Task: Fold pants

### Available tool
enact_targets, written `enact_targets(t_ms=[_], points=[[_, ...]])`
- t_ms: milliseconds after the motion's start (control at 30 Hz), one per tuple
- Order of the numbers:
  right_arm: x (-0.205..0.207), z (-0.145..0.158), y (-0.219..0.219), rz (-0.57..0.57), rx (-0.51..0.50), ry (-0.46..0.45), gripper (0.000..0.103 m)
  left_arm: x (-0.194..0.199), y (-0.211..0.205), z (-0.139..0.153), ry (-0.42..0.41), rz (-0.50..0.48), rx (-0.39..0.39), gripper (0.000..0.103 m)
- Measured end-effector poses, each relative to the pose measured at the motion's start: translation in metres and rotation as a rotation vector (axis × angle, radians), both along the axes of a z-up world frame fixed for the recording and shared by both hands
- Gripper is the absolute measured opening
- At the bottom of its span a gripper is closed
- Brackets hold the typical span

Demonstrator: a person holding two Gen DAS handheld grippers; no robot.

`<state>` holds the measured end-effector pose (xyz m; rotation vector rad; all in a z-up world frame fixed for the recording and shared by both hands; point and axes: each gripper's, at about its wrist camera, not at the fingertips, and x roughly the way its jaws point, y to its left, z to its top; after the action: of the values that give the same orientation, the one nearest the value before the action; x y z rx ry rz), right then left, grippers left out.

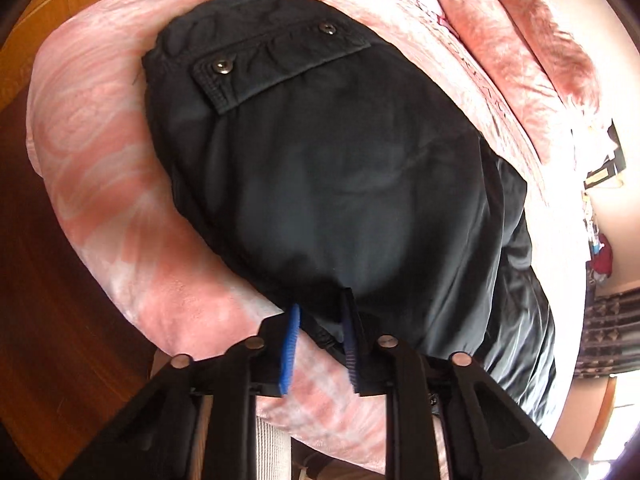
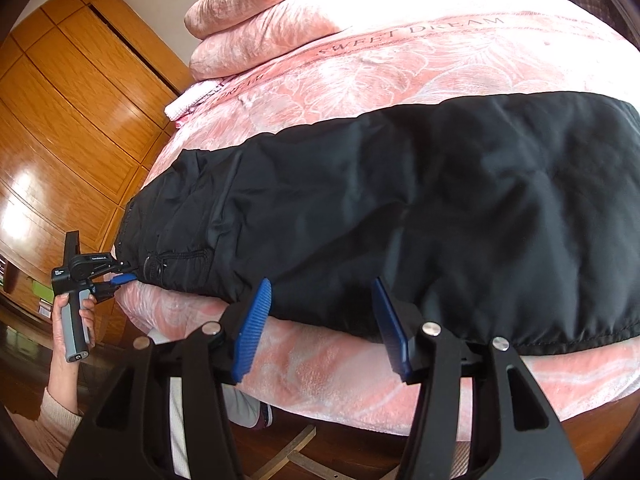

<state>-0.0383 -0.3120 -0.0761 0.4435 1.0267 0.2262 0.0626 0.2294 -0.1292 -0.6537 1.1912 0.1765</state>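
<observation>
a: where are the pants (image 2: 400,208)?

b: black, spread lengthwise across the pink bed (image 2: 400,64), along its near edge. the waist end points toward the wooden wardrobe (image 2: 80,100). the left wrist view shows a pocket flap (image 1: 280,60) with two metal snaps.

a: and the left tool (image 1: 320,320)?

b: it's at the waist corner, with a hand (image 2: 68,328) round its grey handle. its blue pads stand close together with the fabric's edge between the tips. i cannot tell whether they actually pinch the cloth.

a: the right tool (image 2: 320,308)?

b: released. its pads stand wide apart at the near edge of the leg, with cloth and pink bedding showing between them and neither pad pressing.

a: anything else on the bed?

b: a folded pink quilt (image 2: 256,20) at the far side.
</observation>
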Motion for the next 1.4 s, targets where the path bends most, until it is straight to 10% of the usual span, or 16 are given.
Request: enact_targets(t_ms=[200, 500, 1000, 1233, 1400], points=[[0.002, -0.002, -0.002, -0.007, -0.019, 0.006, 0.056, -0.017, 0.000, 0.000, -0.053, 0.051, 0.002, 0.006], [-0.007, 0.008, -0.036, -0.129, -0.030, 0.014, 0.056, -0.016, -0.038, 0.039, -0.103, -0.091, 0.300, 0.014], [-0.074, -0.020, -0.124, -0.454, 0.145, 0.113, 0.058, -0.022, -0.288, 0.051, -0.260, -0.737, 0.214, 0.020], [-0.077, -0.024, -0.167, -0.574, 0.167, 0.089, 0.053, -0.012, -0.325, 0.013, -0.155, -0.777, 0.204, 0.021], [-0.068, -0.033, -0.181, -0.588, 0.142, 0.113, 0.021, -0.013, -0.328, 0.009, -0.152, -0.749, 0.193, 0.039]])
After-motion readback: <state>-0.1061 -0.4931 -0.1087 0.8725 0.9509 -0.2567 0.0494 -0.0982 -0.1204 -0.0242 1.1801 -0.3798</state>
